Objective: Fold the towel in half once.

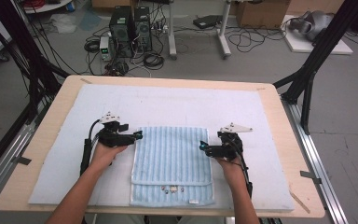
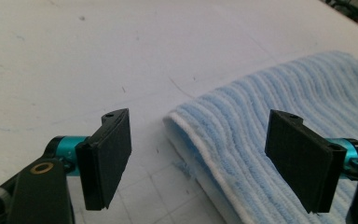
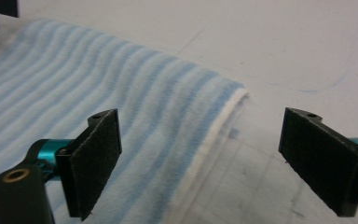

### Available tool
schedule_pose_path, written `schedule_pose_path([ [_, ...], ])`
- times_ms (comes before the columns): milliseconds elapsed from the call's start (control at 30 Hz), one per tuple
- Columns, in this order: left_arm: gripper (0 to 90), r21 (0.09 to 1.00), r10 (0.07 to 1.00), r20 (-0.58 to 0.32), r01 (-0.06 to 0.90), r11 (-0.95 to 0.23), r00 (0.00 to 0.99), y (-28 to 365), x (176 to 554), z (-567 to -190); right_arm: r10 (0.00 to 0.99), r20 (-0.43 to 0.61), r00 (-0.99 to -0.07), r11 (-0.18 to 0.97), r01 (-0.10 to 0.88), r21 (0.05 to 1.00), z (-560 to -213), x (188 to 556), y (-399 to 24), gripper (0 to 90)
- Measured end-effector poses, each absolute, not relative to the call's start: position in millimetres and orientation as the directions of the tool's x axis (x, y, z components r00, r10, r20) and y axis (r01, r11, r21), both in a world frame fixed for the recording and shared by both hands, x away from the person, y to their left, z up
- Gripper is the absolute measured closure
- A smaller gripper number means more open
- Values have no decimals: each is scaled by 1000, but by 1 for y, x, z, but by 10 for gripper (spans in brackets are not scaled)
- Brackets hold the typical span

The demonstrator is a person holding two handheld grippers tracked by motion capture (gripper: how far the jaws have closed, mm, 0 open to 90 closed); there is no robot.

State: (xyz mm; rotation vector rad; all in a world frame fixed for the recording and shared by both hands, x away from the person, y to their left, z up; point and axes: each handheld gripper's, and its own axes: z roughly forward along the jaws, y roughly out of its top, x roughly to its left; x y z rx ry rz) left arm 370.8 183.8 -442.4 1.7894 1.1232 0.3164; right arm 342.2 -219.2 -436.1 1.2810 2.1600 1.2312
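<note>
Blue-and-white striped terry makes up the folded towel (image 1: 172, 163), which lies flat on the pale mat (image 1: 177, 100) covering the wooden table (image 1: 286, 121), toward the near edge and about midway between left and right. From the high view, the left gripper (image 1: 139, 136) sits at the towel's far-left corner and the right gripper (image 1: 203, 147) at its right edge, each held level in a hand and pointing inward at the cloth.

Along the left gripper (image 2: 198, 156) in its own view, the two black pads stand wide apart and released: one over bare mat, the other above the towel, whose white-hemmed corner (image 2: 177, 119) lies on the mat between them, unpinched.

Along the right gripper (image 3: 200, 161) in its own view, the jaws are likewise spread and gripping nothing. One pad hovers over the stripes, the other over the mat (image 3: 270, 46), with the towel's hemmed edge (image 3: 214, 130) running between them.
</note>
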Motion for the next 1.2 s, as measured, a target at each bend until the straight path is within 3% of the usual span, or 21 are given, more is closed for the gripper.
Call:
schedule_pose_path([
  [133,254,801,813,-258,586,-122,522,179,377,-451,831,146,-537,222,560,798,-438,348,-221,367],
  [267,275,782,820,-256,609,-136,512,173,380,-451,847,116,-518,249,581,775,-441,359,-214,394],
  [333,322,778,830,-204,601,-184,520,166,378,-451,852,116,-510,262,609,749,-446,366,-209,418],
  [433,491,779,850,-123,580,-238,513,163,374,-449,842,76,-534,314,600,736,-448,367,-203,519],
  [467,616,781,833,-131,574,-248,538,162,373,-449,841,76,-536,316,600,734,-447,366,-203,572],
  [500,723,780,822,-126,568,-263,555,160,372,-450,835,80,-544,320,599,734,-447,366,-203,646],
  [567,854,787,798,-96,536,-305,595,156,371,-450,810,128,-572,311,605,732,-447,365,-202,840],
  [700,869,789,806,-138,555,-262,576,162,381,-449,802,172,-572,281,616,736,-448,369,-206,858],
  [867,869,809,822,-183,557,-186,540,170,397,-451,822,90,-562,312,578,754,-442,382,-195,858],
  [1000,869,874,830,-122,455,-170,545,172,407,-441,838,53,-543,314,560,767,-436,396,-187,856],
  [1133,860,854,842,-138,493,-166,522,172,417,-441,853,36,-521,313,565,764,-439,405,-181,855],
  [1167,811,854,851,-143,498,-152,505,172,417,-441,854,29,-520,318,565,761,-441,406,-180,841],
  [1200,674,848,858,-155,512,-139,490,172,417,-442,859,39,-511,309,578,755,-442,406,-180,784],
])
